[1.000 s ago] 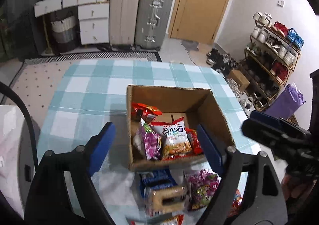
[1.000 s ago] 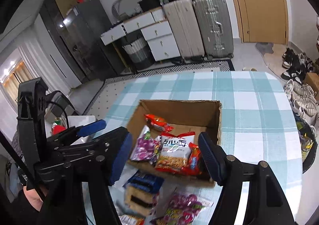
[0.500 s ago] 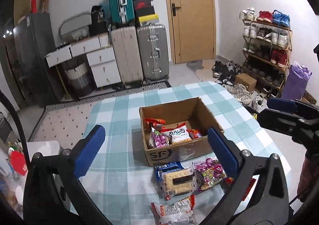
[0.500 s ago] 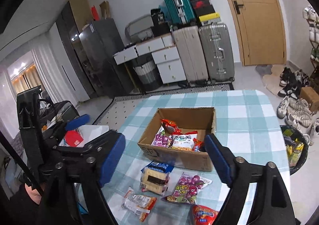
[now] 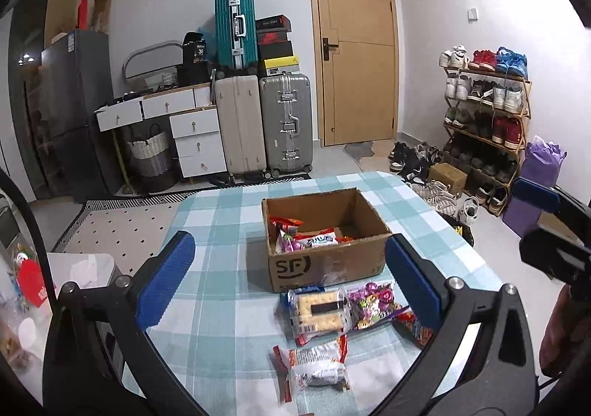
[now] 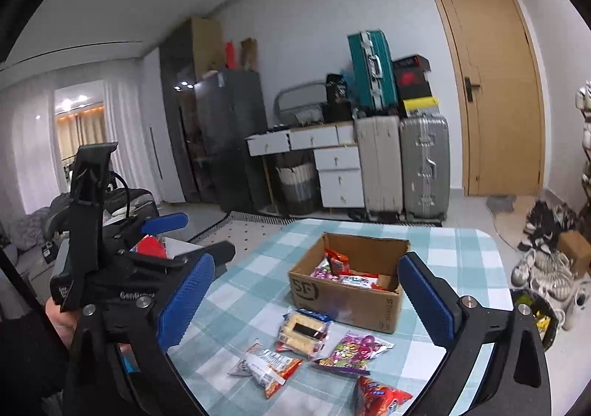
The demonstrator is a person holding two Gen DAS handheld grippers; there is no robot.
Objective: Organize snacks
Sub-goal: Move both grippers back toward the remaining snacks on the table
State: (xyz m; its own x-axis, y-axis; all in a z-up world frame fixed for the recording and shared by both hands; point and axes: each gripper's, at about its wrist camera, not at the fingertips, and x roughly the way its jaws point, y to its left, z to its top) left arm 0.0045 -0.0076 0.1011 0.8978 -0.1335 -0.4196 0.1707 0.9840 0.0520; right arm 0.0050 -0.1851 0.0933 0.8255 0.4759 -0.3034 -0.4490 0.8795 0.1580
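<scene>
Left wrist view: left claw wide open, empty; right claw opening, empty; box on counter.

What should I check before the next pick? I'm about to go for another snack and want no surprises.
1. Left tool open, nothing in it: ok.
2. Right tool jaws opening, nothing between them: ok.
3. Cardboard box upright with free space inside: ok.
4. Loose packs within view on the table: cracker pack, candy bag, red bag, red-and-white pack: ok.
5. Packs lying apart: not ok, the cracker pack and the candy bag overlap.
</scene>
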